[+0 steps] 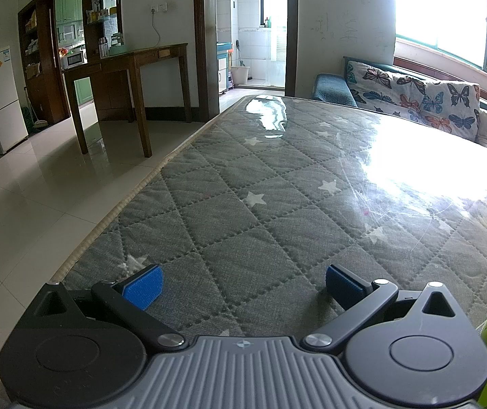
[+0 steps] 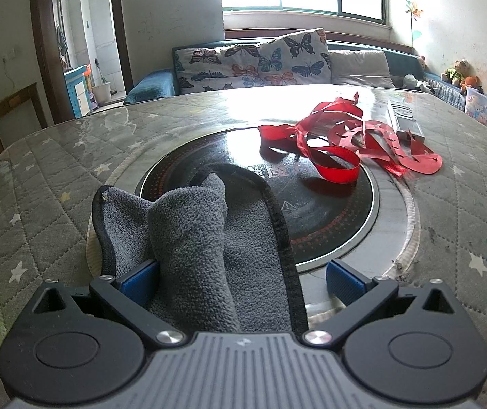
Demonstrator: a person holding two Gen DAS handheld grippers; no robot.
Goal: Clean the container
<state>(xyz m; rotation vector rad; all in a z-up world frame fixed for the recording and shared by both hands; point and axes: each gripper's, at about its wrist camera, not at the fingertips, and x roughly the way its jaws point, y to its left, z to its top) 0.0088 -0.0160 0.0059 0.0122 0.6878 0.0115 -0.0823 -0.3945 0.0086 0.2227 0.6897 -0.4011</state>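
The tabletop [image 2: 56, 184] has a grey quilted cover with white stars under clear plastic. On it lie a round black cooktop [image 2: 328, 211], a grey cloth [image 2: 192, 238], red ribbon [image 2: 339, 136] and a remote control [image 2: 405, 119].

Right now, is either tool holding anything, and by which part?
Left tool: open, nothing between its fingers. Right tool: open too; the grey cloth lies bunched between the fingers, against the left pad only, so not clamped.
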